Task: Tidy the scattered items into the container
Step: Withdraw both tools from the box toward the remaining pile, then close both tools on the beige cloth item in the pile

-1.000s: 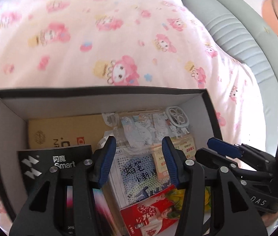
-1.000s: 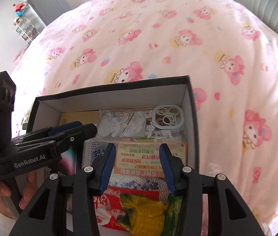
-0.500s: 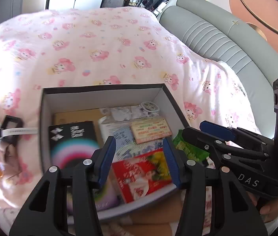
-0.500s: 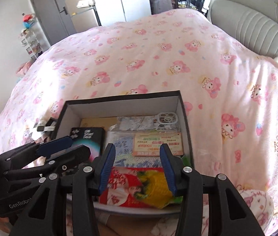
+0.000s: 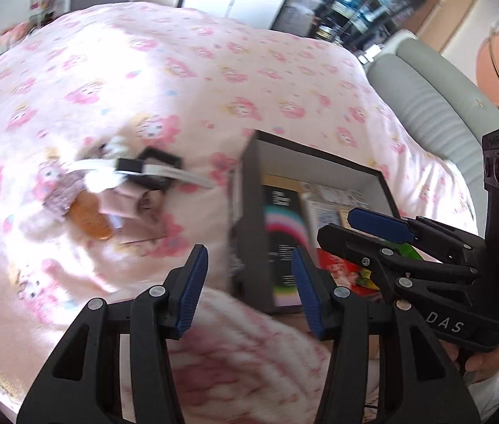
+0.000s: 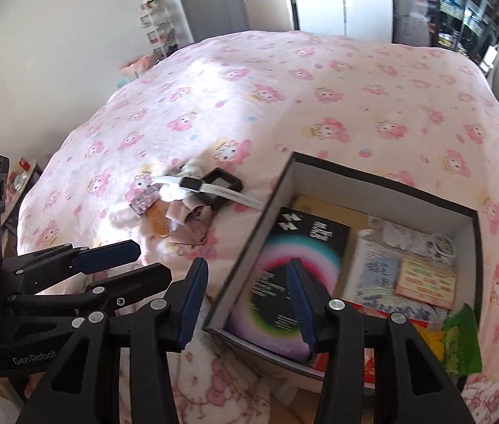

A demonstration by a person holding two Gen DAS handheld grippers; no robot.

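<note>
Both grippers lifted off box (image 6: 284, 180) | left gripper (image 5: 245, 282), right gripper (image 6: 245, 289) spread, empty

Both wrist views look steeply down from near the bed (image 6: 284, 81), sharing the open box (image 5: 316, 162) (image 6: 383, 183) and the loose pile (image 5: 115, 194) (image 6: 182, 205) to its left.

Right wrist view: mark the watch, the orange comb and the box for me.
watch (image 6: 190, 182), right wrist view, on its dark face.
orange comb (image 6: 159, 219), right wrist view, on its visible body.
box (image 6: 383, 183), right wrist view, on the far wall's white inside.
</note>
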